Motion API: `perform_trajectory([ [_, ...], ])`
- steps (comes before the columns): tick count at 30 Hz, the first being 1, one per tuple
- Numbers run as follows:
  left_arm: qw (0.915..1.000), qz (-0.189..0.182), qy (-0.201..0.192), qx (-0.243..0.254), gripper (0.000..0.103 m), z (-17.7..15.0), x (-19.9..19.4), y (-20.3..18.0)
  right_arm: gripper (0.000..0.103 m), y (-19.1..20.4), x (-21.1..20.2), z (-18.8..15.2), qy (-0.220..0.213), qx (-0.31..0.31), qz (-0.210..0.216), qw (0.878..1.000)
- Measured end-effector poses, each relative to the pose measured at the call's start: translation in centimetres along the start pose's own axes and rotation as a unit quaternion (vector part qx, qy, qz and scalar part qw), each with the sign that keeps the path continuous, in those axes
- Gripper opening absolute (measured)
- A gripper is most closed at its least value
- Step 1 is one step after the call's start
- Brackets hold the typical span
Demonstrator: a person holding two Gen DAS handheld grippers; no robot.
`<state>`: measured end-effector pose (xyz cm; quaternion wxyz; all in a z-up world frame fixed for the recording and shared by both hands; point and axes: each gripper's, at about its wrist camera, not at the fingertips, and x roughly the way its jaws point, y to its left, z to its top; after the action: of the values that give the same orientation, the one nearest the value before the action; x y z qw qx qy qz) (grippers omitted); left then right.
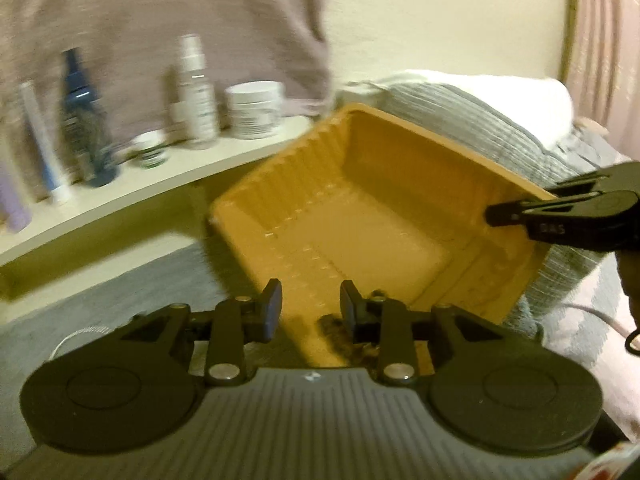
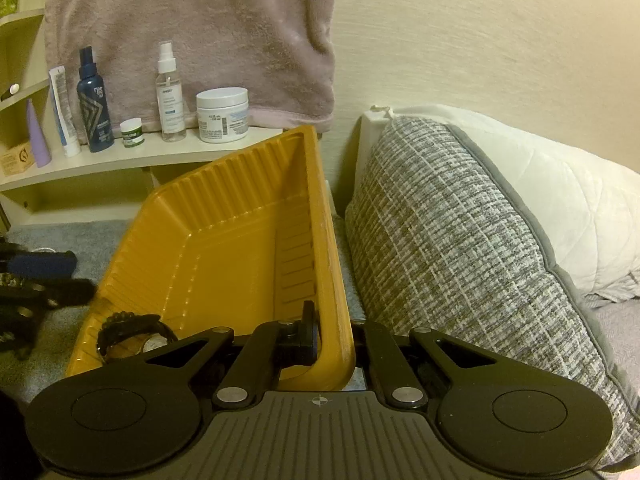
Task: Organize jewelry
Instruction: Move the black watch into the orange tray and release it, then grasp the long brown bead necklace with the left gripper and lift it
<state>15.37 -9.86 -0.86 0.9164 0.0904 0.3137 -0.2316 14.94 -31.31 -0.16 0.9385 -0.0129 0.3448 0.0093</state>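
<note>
**Spotter:** What have you got right now?

**Operator:** My right gripper (image 2: 334, 344) is clamped on the side wall of the yellow tray (image 2: 224, 248), one finger inside, one outside the rim. The tray sits tipped on the grey bedcover (image 2: 24, 236), right beside the grey woven pillow (image 2: 460, 248).

**Spotter:** And the left?

**Operator:** My left gripper (image 1: 310, 306) stands partly open at the tray's near edge with nothing pressed between the pads. The left wrist view is blurred, so I can't make out the dark bits just under it.

**Spotter:** Where's the jewelry?

**Operator:** A wristwatch (image 2: 138, 332) lies in the tray's low near corner, dark band curled, pale dial showing.

**Spotter:** How do you expect it all to handle?

**Operator:** I'd judge the tray a thin, light, ribbed plastic, so it will flex under a one-sided pinch, and its smooth floor will let things slide downhill. The watch looks heavy for its size, with a floppy band. I'd take it across the band beside the case, not on the glass, which could scratch or slip.
</note>
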Motion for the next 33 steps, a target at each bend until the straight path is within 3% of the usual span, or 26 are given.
perform_trajectory([
  [13,0.9905,0.116,0.035,-0.065,0.028,-6.0,-4.0,6.2,0.004,0.0,0.0,-0.1,0.001,0.001,-0.001,1.000],
  [21,0.9870,0.141,0.054,-0.056,0.028,-7.7,-3.9,6.9,0.004,-0.1,0.0,-0.1,0.002,0.001,-0.001,1.000],
  [33,0.9821,0.152,0.073,-0.084,0.024,-8.5,-1.3,8.4,0.004,-0.1,0.1,0.0,0.003,-0.001,-0.002,1.000],
])
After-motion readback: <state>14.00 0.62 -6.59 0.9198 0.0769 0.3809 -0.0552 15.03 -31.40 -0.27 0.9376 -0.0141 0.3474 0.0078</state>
